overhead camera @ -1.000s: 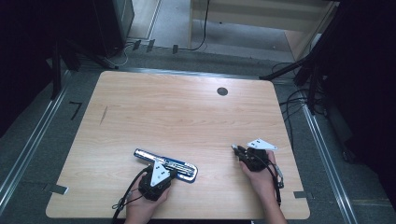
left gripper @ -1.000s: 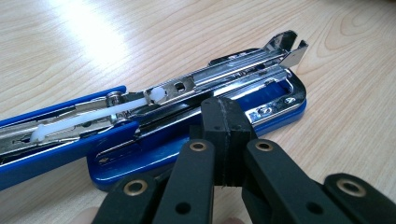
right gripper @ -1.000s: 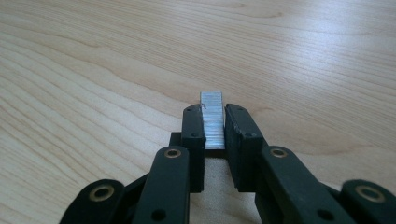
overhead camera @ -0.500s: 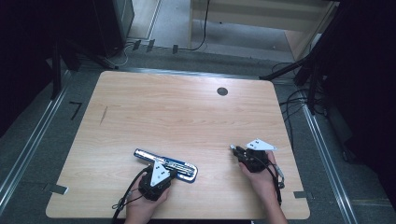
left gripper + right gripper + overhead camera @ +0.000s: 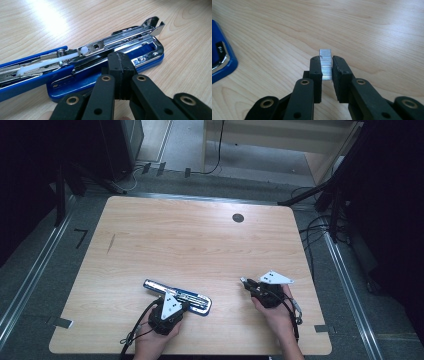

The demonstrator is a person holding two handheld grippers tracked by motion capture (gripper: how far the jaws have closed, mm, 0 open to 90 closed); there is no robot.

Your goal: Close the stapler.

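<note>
The stapler (image 5: 177,297) is blue with shiny metal parts, and it lies opened flat on the bench (image 5: 190,240) in the lower left part of the high view, stretching from upper left to lower right. In the left gripper view its metal staple channel (image 5: 120,42) is uncovered, with a white plastic pusher rod (image 5: 50,62) lying along it, and the blue base (image 5: 100,80) is below. The left gripper (image 5: 120,72) has its fingers pressed together, and their tips rest against the near edge of the stapler's metal rail; whether they pinch some part of it I cannot tell. The right gripper (image 5: 327,68) is in the lower right part of the high view, well apart from the stapler, and its fingers pinch a small silver strip of staples (image 5: 326,65), which stands upright between them above the wood. In the right gripper view one blue corner of the stapler appears at the left edge. A small dark round hole (image 5: 238,218) is in the bench near its far edge, and cables (image 5: 320,227) lie on the floor at the right of the bench.
</note>
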